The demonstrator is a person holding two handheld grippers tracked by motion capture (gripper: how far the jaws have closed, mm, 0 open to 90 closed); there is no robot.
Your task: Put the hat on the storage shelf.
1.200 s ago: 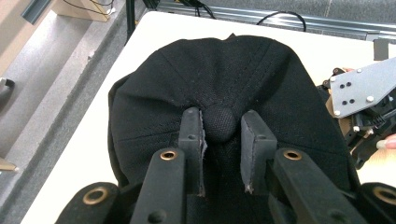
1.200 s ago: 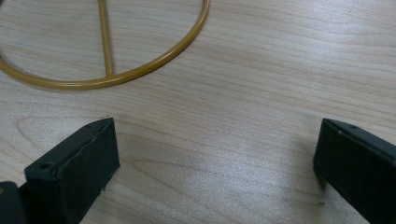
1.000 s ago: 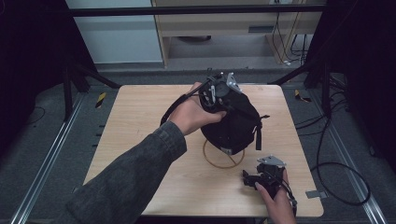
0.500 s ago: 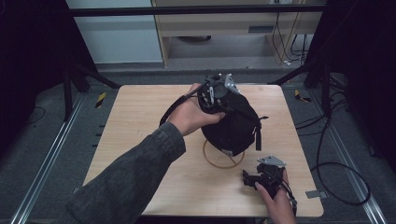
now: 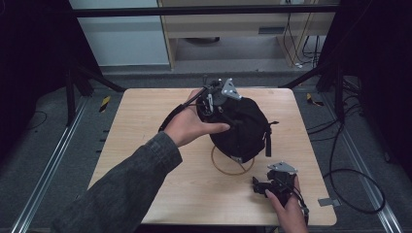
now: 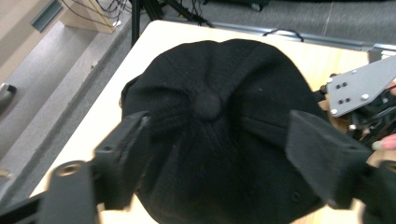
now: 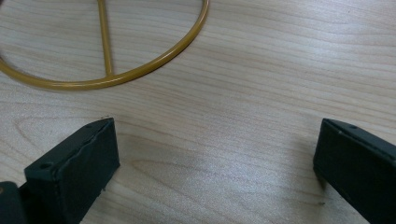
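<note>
A black cap [image 5: 245,131] sits crown-up on a stand with a gold ring base [image 5: 227,170] near the middle of the wooden table [image 5: 145,126]. My left gripper [image 5: 224,110] hovers at the cap's far-left top. In the left gripper view its jaws have just been opening and stand wide either side of the cap's crown [image 6: 224,70], the pads off the cloth, so the left gripper [image 6: 217,135] is open. My right gripper [image 5: 262,186] rests near the table's front right. It is open [image 7: 215,154] over bare wood, just short of the gold ring [image 7: 102,83].
The other gripper's grey plate [image 6: 359,88] shows beyond the cap at the right. A black strap [image 5: 268,141] hangs off the cap's right side. Cables [image 5: 350,174] trail on the floor at the right. Dark frame rails flank the table.
The left gripper's jaws have spread apart over the cap's top. The cap, the ring base and the right gripper have stayed where they were.
</note>
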